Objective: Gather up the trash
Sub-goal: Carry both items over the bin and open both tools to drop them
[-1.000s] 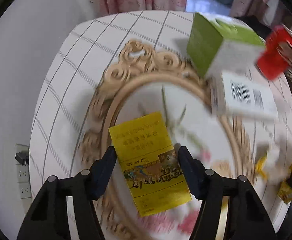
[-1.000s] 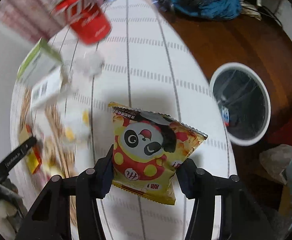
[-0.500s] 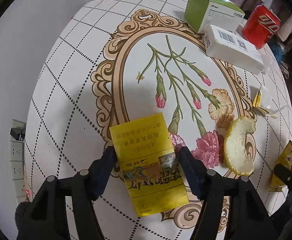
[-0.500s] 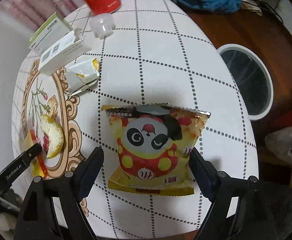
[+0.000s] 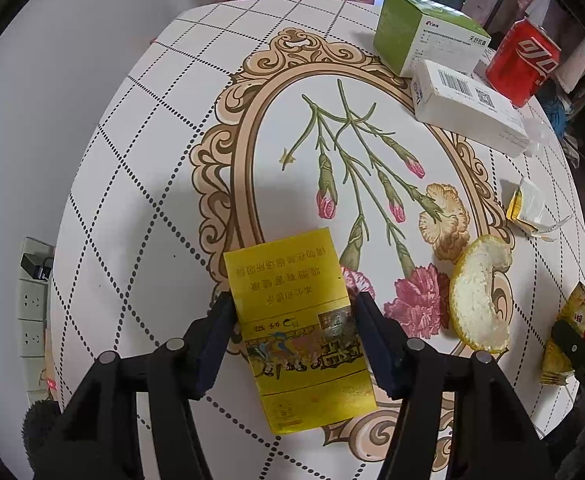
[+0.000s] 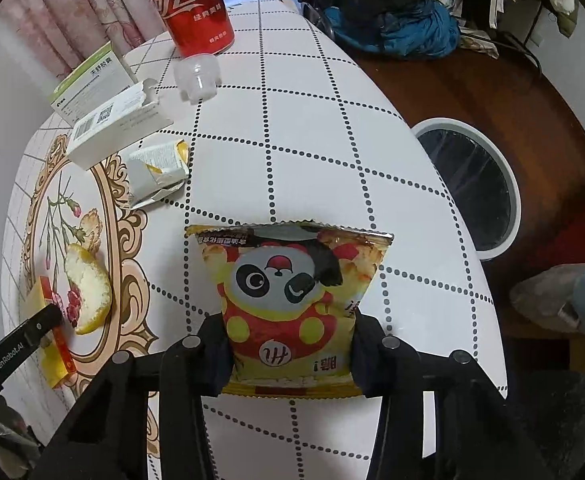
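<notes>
Left tool [image 5: 292, 320] is clenched on a yellow cigarette pack [image 5: 298, 328], its two fingers pressed to the pack's long sides, the pack's far end pointing toward the flower print on the counter [image 5: 140, 168]. My right tool [image 6: 290, 340] grips a panda snack bag [image 6: 292, 304] at its lower half, fingers squeezing both edges so the bag bulges between them. Using the orange peel [image 5: 478, 292] as my landmark: the pack sits just left of it, the snack bag to its right. Beyond the peel lie a torn wrapper [image 6: 158, 172], a white box [image 5: 464, 108], a green box [image 5: 424, 32] and a red can [image 6: 192, 8]. Off the counter's right edge, a round white bin [image 6: 472, 184] stands on the floor.
</notes>
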